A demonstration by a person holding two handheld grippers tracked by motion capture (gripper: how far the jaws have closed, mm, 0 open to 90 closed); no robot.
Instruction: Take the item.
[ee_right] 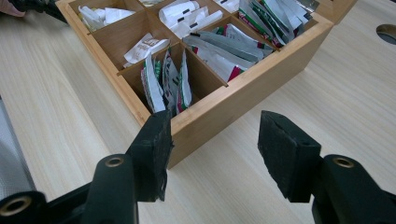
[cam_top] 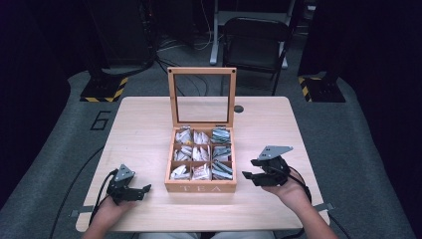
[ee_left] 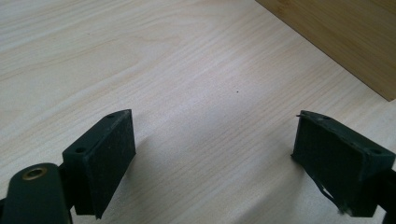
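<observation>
The bamboo tea box [cam_top: 200, 187] sits mid-table toward the near edge, glass lid upright, its nine square compartments stuffed with crinkled paper sachets [ee_right: 164, 83] whose print is unreadable. The right gripper [cam_top: 252, 169] beside the box's right wall and the left gripper [cam_top: 147, 190] near its left front corner both stand spread, pinching nothing; the pale woodgrain table [ee_left: 187, 70] runs beneath.

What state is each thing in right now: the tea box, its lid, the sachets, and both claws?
Tea box: open, standing on the table.
Lid: raised upright at the back.
Tea sachets: standing in the box's compartments.
Left claw: open, nothing between its jaws, low over bare table beside the box.
Right claw: open, empty, facing a corner of the box.
</observation>
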